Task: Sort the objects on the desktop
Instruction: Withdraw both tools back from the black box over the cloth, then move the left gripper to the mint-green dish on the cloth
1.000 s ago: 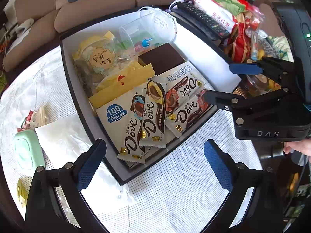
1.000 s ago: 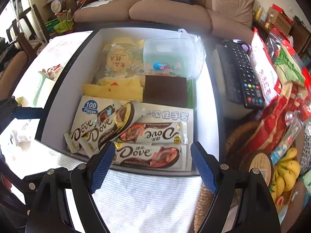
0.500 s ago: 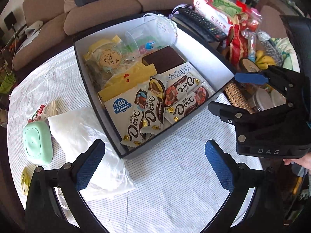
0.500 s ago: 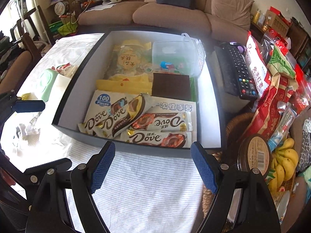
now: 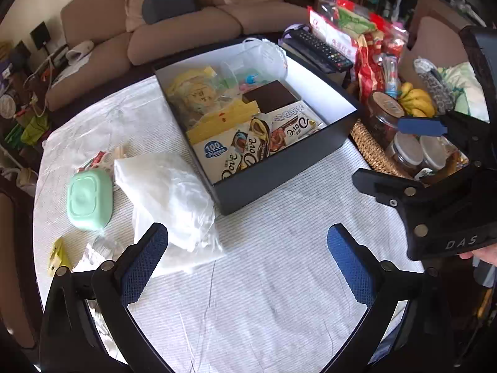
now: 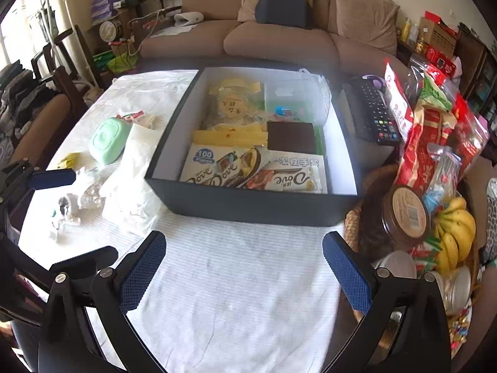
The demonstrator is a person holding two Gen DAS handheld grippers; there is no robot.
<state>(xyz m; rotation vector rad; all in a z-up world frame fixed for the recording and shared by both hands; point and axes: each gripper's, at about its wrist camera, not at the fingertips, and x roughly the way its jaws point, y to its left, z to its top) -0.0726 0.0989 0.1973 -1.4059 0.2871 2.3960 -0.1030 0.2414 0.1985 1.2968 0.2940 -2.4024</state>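
Navy box [image 6: 254, 206] of sweets, seemingly full

Both wrist views, angled down, share box [image 5: 279, 183].

- This is a home living room: a long tan fabric sofa [image 6: 279, 37] with matching back cushions and a dark blue lumbar pillow [image 6: 284, 11] fills the far side.
- A round table under a white striped cloth [image 5: 248, 295] stands before it.
- A black television remote control [image 6: 374, 113], a bunch of yellow bananas [image 6: 456, 233] in a woven wicker basket [image 5: 369, 149] and red snack bags [image 6: 425, 136] crowd the table's edge.
- Dark wooden dining chairs [image 6: 59, 71] stand beside it.
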